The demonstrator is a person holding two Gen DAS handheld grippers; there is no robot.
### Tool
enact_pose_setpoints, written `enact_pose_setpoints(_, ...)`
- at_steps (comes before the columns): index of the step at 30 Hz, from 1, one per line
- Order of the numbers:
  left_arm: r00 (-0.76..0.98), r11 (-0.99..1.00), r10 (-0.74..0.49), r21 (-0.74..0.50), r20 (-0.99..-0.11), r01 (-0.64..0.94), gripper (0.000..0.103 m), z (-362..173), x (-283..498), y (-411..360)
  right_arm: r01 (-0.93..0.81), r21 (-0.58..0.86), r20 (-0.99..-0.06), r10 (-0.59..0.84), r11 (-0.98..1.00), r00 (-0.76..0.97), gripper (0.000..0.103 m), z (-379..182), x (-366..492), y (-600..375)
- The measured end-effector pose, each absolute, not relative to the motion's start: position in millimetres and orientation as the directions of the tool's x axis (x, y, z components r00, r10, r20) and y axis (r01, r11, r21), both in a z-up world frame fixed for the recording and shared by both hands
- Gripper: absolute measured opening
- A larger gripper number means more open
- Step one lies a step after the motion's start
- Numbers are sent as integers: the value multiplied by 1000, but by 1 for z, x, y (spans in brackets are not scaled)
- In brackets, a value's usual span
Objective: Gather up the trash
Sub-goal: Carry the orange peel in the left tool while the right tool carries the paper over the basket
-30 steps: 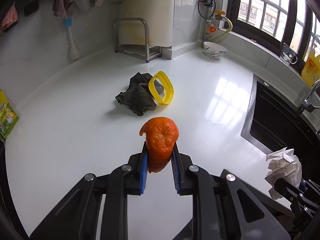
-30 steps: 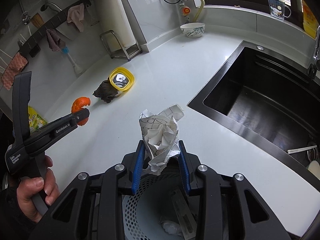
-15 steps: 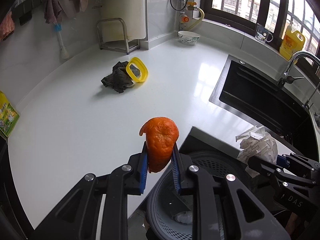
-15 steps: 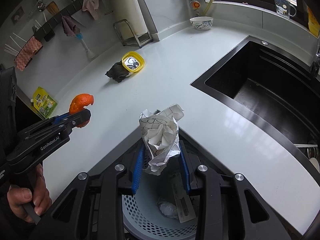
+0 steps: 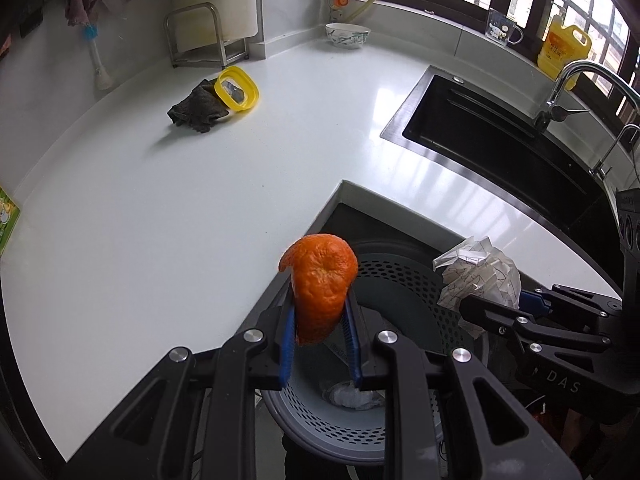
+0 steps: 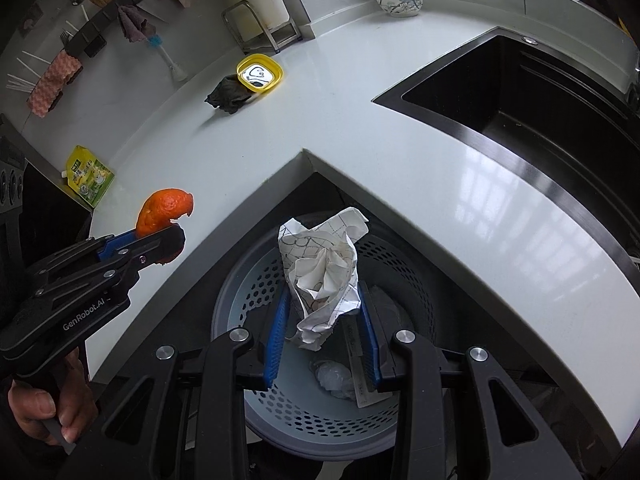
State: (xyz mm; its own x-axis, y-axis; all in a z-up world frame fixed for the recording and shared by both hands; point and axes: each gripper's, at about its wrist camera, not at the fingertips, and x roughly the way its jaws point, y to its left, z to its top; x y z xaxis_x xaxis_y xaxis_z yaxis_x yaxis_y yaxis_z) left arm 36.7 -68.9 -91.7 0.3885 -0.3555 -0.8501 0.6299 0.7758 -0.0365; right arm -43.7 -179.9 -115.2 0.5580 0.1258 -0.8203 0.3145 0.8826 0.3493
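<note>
Over bin [image 6: 304, 412] | left tool [image 5: 319, 322] grips peel [image 5: 320, 280] | right tool [image 6: 323, 322] grips paper [image 6: 320, 268]

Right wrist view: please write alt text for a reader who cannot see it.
The right hand-held gripper holds a crumpled white printed paper above a grey perforated plastic bin in the white countertop's notch. At left, the left hand-held gripper grips an orange peel.

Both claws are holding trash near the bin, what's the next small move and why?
Probably open the right claw first. Its crumpled paper hangs right over the perforated bin, so it should drop straight in. The left claw grips the orange peel nearer the bin's rim by the counter edge, so it likely needs a nudge further over the bin before releasing.
</note>
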Motion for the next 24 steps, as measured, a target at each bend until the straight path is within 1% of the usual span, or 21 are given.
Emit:
enact_pose_setpoints(16, 295, 749, -304, -36, -906, 662, 21, -138, 31, -69, 349, 363, -857, 161, 864, 490, 32, -156, -41, -176)
enact_pose_setpoints(24, 234, 745, -286, -62, -929, 664, 22, -157, 34, -70, 372, 368, -875, 182, 852, 448, 33, -176, -36, -174)
